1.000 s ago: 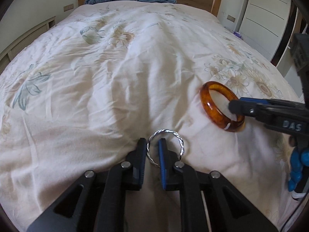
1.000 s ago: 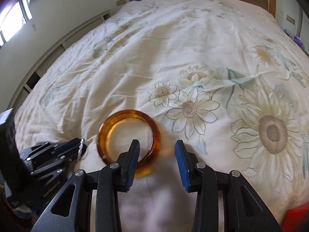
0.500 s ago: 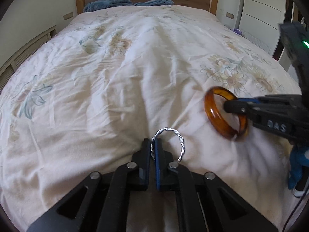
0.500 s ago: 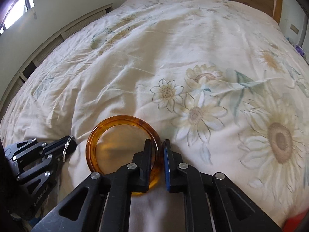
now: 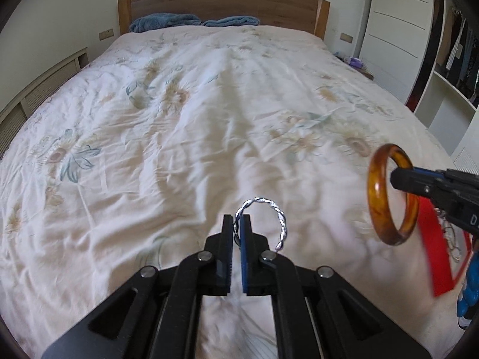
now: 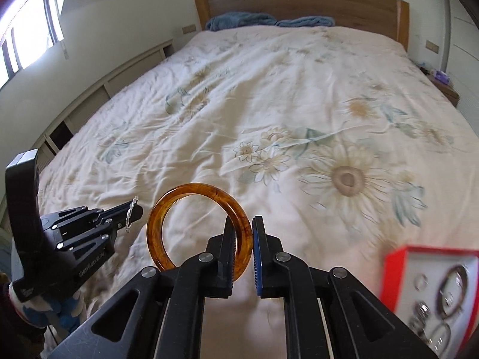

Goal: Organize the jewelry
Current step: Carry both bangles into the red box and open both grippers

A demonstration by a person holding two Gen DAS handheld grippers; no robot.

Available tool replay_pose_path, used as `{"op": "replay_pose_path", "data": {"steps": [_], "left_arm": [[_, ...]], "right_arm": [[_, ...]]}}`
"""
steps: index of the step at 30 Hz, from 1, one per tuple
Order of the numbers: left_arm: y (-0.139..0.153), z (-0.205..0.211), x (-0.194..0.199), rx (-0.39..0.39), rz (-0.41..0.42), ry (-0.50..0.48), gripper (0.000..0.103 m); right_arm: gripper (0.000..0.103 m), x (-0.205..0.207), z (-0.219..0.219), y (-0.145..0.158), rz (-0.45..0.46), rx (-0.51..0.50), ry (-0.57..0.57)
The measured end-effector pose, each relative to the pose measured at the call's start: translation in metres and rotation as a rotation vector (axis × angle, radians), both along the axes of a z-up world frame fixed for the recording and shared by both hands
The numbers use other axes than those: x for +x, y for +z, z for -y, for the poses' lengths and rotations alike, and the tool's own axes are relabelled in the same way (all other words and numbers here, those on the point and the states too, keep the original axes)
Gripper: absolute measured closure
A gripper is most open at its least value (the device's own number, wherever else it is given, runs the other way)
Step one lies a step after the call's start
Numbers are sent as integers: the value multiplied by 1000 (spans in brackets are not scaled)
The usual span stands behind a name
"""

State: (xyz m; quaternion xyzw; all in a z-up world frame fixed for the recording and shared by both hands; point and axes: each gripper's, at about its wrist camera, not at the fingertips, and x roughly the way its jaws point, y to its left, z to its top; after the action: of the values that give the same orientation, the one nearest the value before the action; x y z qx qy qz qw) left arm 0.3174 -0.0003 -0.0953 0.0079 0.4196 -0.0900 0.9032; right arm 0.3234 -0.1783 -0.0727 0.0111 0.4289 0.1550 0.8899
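My left gripper [image 5: 237,224] is shut on a twisted silver open bangle [image 5: 269,212] and holds it above the bed; it also shows in the right wrist view [image 6: 131,209]. My right gripper [image 6: 243,227] is shut on an amber bangle [image 6: 167,206] and holds it upright above the bedspread; the bangle also shows in the left wrist view [image 5: 377,197]. A red jewelry box [image 6: 398,266] with a white inside holds several rings and bracelets at the lower right; its red side shows in the left wrist view [image 5: 431,239].
The bed carries a cream floral bedspread [image 5: 194,125] with blue towels [image 5: 167,21] at the wooden headboard [image 5: 224,3]. A low cabinet [image 6: 98,89] runs along the left side. A white wardrobe [image 5: 398,30] and open shelves stand at the right.
Both grippers have risen off the bedspread with their bangles. One second ago both were open around them, then they shut. The red box has come into view.
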Motion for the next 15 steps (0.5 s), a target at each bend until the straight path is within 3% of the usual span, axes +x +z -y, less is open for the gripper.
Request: {"op": "replay_pose_path", "data": {"steps": [8,15], "left_arm": [[37,37,-38,-23,27,-49,100],[50,109,-60,-46,25,-156,100]], "right_arm": [[93,-56,47,23,21,21,-81],[93,-94,120,29,28,16,-202]]}}
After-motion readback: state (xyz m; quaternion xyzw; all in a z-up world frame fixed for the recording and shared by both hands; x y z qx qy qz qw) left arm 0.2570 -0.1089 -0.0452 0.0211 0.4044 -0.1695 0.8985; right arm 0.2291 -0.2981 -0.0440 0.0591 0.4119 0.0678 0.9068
